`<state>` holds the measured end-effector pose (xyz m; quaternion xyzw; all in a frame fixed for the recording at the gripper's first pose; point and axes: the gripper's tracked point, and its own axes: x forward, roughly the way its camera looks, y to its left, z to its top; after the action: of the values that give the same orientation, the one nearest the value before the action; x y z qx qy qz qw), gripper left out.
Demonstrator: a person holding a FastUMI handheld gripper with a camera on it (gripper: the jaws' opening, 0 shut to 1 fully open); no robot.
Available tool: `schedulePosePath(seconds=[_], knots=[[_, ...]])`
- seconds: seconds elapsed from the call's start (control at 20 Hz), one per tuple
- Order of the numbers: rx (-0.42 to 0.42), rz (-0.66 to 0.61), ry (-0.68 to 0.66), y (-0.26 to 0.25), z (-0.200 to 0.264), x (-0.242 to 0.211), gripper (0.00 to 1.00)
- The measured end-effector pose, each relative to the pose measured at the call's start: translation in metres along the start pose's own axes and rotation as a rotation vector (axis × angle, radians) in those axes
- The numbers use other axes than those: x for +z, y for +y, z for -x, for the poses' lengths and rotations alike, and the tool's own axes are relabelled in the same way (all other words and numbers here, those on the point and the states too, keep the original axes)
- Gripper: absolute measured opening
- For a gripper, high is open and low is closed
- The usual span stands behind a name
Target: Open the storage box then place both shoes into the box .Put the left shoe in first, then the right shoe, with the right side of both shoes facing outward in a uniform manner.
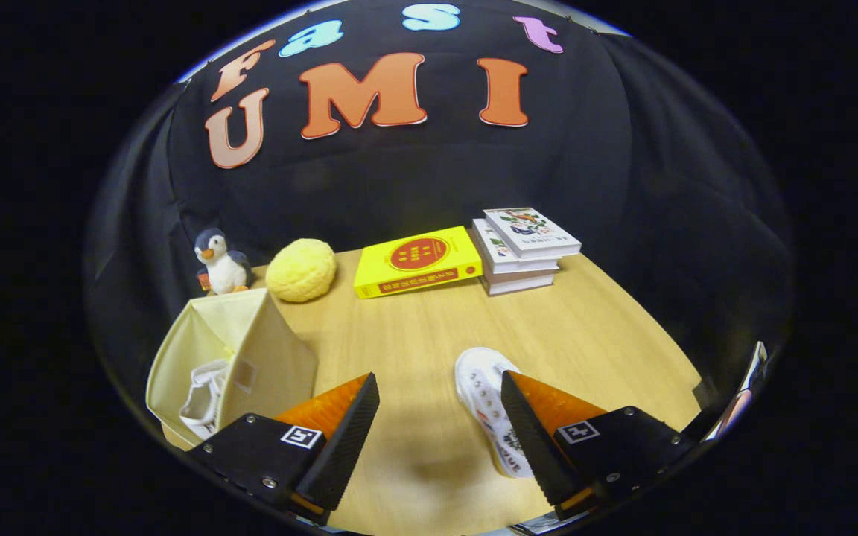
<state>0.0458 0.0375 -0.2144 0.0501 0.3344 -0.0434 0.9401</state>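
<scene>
Here the open box sits at the table's left edge with one shoe inside; bare wood lies between the spread gripper fingers, and the other shoe touches the right finger.

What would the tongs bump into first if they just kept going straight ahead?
Probably the yellow book. The open tongs hold nothing, and bare table lies ahead until that book. The white shoe sits beside one finger, so it might get brushed first; depth is hard to judge.

claw camera looks down, near the table.
</scene>
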Motion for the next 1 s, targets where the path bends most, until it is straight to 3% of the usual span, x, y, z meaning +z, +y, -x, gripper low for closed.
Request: schedulePosePath(seconds=[0.4, 0.6, 1.0], knots=[[-0.011, 0.076, 0.161, -0.075, -0.020, -0.055, 0.95], [0.009, 0.135, 0.224, -0.087, -0.040, -0.082, 0.83], [0.102, 0.141, 0.262, -0.076, -0.085, -0.096, 0.46]])
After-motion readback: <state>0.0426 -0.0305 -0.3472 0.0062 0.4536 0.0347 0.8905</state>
